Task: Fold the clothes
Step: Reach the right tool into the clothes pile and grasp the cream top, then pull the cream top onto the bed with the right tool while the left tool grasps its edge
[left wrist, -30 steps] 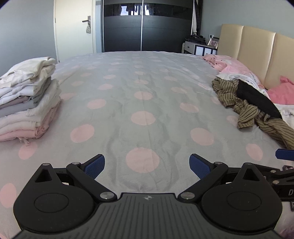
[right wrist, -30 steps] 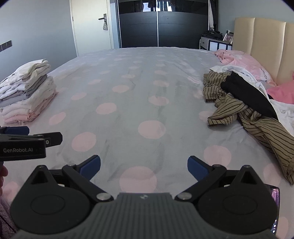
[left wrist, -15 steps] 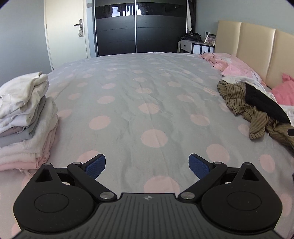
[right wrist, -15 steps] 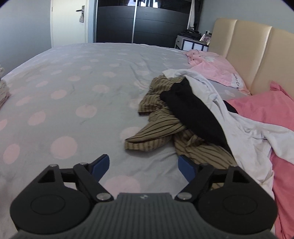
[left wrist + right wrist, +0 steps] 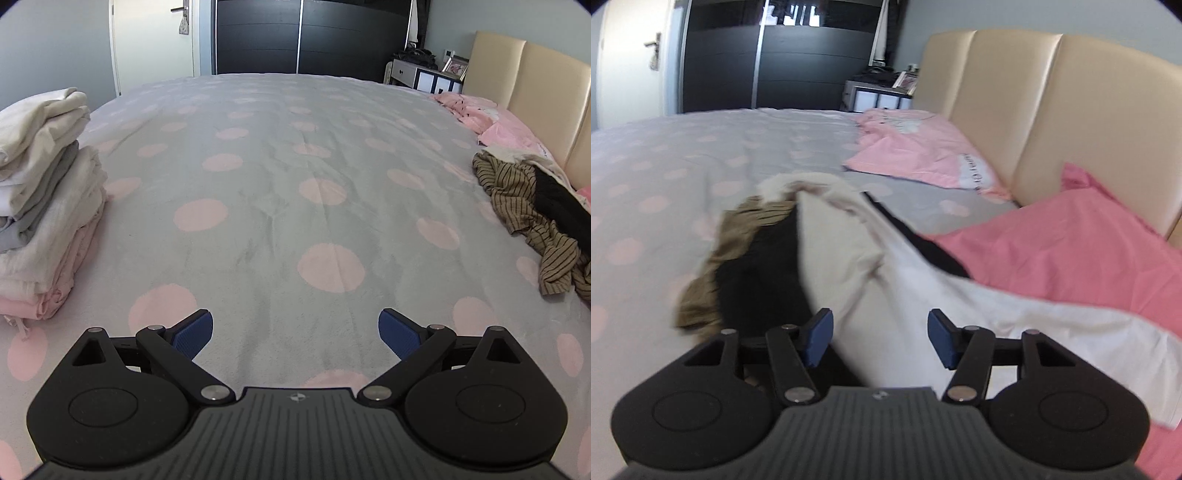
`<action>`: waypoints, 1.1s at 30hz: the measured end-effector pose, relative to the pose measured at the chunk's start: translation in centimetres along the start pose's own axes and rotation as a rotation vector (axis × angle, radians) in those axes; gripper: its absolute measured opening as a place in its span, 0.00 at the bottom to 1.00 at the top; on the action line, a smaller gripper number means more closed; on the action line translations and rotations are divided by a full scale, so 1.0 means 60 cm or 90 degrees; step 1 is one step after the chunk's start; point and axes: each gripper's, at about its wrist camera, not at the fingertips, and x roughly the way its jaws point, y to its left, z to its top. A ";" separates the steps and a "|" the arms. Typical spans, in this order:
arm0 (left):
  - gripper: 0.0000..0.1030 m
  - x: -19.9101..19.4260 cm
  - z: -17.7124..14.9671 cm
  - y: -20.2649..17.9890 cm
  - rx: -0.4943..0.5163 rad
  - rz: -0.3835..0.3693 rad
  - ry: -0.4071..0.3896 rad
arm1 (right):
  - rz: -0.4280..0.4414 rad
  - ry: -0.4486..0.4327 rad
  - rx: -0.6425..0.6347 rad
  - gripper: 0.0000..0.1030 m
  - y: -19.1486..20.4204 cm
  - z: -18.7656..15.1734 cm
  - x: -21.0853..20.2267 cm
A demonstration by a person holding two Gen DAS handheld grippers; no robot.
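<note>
Your right gripper (image 5: 880, 338) has swung from the open bed to the far-right pile — jaws wide, straddling the white garment (image 5: 849, 266), seemingly not yet pinching through the blur. Your left gripper (image 5: 295, 334) waits wide, empty, beside the stack (image 5: 44, 192).

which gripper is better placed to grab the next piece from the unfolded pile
Right. The right gripper is open with the white garment of the pile between its fingers. The left gripper is open over bare bedspread, with the pile far to its right.
</note>
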 end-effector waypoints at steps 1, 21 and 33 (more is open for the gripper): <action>0.95 0.006 -0.001 0.000 0.003 0.001 0.002 | -0.012 0.007 0.000 0.48 -0.005 0.005 0.022; 0.94 -0.021 0.000 -0.009 0.021 0.000 -0.023 | 0.092 -0.111 -0.039 0.04 0.070 0.049 -0.083; 0.94 -0.172 -0.006 -0.011 0.017 -0.033 -0.117 | 0.389 -0.138 -0.084 0.04 0.259 -0.052 -0.437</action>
